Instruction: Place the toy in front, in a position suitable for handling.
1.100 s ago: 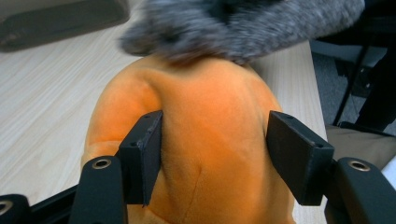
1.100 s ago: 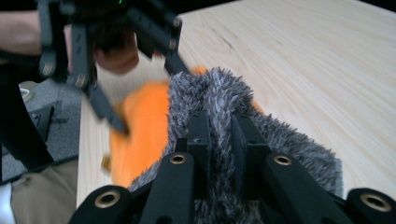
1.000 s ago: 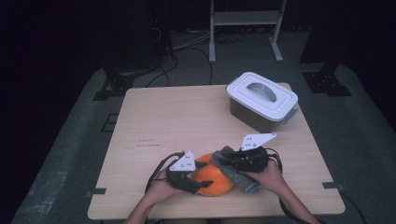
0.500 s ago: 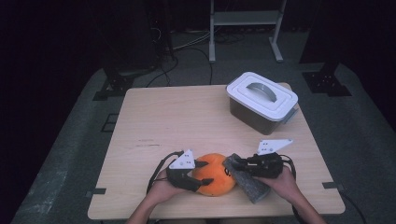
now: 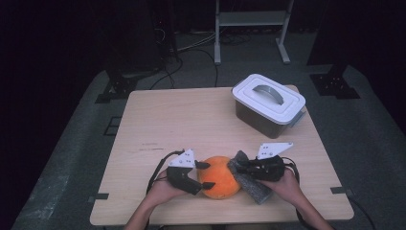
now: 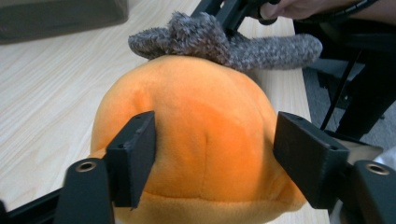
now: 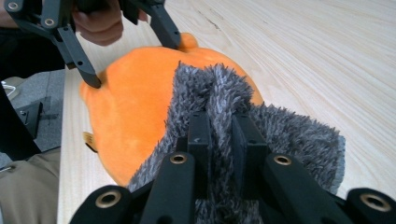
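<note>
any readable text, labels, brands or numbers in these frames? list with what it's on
None can be read.
Faint dark marks on the table in the high view: too small and blurred to tell whether they are writing.
Orange plush toy, grey fuzzy cloth, lidded box: no print visible. A small tag at the toy's edge is unreadable.

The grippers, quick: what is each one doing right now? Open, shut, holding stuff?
Left gripper: jaws have just been opening a little, pads pressing the orange plush toy on both sides.
Right gripper: shut on the grey fuzzy cloth.
</note>
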The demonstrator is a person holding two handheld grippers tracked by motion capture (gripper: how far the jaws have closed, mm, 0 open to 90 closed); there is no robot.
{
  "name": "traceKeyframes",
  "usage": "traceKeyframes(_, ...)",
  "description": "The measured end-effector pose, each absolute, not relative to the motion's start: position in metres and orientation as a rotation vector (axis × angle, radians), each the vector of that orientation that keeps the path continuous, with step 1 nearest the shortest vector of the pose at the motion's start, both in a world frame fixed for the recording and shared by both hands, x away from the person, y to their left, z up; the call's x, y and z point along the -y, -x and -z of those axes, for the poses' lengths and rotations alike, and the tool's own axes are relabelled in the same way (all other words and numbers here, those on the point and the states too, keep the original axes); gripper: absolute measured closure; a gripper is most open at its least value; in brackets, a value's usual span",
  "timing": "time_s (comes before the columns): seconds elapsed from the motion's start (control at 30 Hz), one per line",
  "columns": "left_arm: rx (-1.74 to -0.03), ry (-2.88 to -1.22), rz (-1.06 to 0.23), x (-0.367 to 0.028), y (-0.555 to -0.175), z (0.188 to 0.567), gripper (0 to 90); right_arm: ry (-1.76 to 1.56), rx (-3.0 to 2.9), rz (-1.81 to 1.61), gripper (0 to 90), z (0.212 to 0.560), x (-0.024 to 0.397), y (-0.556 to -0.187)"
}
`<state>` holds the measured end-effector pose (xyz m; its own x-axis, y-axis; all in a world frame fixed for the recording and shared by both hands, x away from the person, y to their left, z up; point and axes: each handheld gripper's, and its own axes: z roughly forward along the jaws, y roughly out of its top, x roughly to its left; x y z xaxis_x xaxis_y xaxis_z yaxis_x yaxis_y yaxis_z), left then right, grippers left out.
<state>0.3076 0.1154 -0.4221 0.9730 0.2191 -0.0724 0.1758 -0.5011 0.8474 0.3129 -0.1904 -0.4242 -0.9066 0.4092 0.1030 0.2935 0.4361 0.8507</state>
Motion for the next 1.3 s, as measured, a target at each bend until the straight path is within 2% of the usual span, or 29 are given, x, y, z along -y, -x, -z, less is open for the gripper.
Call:
traceKeyframes(0.03, -0.273, -2.116, -0.066, -0.116, -0.308, 0.422, 35.9, -0.629, -2.560, -1.480, 78.5, 0.424, 0.190, -0.313)
traceKeyframes(0.1, -0.280, -2.120, -0.096, -0.113, -0.306, 0.426, 47.2, -0.608, -2.555, -1.494, 78.5, 0.421, 0.188, -0.308)
traceKeyframes(0.2, -0.289, -2.104, -0.098, -0.110, -0.306, 0.428, 48.2, -0.550, -2.554, -1.515, 78.5, 0.414, 0.182, -0.300)
traceKeyframes(0.33, -0.332, -2.091, -0.111, -0.108, -0.310, 0.427, 46.2, -0.405, -2.583, -1.452, 78.4, 0.410, 0.160, -0.286)
traceKeyframes(0.43, -0.327, -2.078, -0.120, -0.111, -0.310, 0.425, 36.7, -0.455, -2.577, -1.470, 78.7, 0.416, 0.168, -0.292)
traceKeyframes(0.47, -0.318, -2.077, -0.124, -0.113, -0.309, 0.423, 36.7, -0.455, -2.577, -1.470, 78.7, 0.416, 0.168, -0.292)
traceKeyframes(0.57, -0.297, -2.089, -0.107, -0.114, -0.307, 0.420, 29.3, -0.508, -2.563, -1.460, 78.7, 0.417, 0.176, -0.296)
traceKeyframes(0.7, -0.284, -2.115, -0.099, -0.116, -0.307, 0.419, 26.7, -0.525, -2.550, -1.450, 78.7, 0.420, 0.179, -0.299)
traceKeyframes(0.77, -0.271, -2.123, -0.098, -0.120, -0.305, 0.416, 21.7, -0.546, -2.541, -1.451, 78.7, 0.421, 0.180, -0.300)
traceKeyframes(0.83, -0.287, -2.116, -0.100, -0.123, -0.304, 0.416, 20.3, -0.552, -2.536, -1.447, 78.7, 0.421, 0.181, -0.300)
traceKeyframes(1.0, -0.290, -2.155, -0.156, -0.119, -0.304, 0.420, 24.9, -0.566, -2.529, -1.444, 78.7, 0.422, 0.181, -0.298)
traceKeyframes(1.03, -0.281, -2.166, -0.177, -0.118, -0.304, 0.420, 29.7, -0.533, -2.523, -1.422, 78.6, 0.420, 0.178, -0.294)
traceKeyframes(1.1, -0.274, -2.190, -0.217, -0.117, -0.304, 0.421, 30.9, -0.507, -2.520, -1.416, 78.6, 0.418, 0.176, -0.291)
traceKeyframes(1.3, -0.307, -2.162, -0.225, -0.120, -0.309, 0.425, 31.0, -0.360, -2.526, -1.433, 78.5, 0.408, 0.150, -0.276)
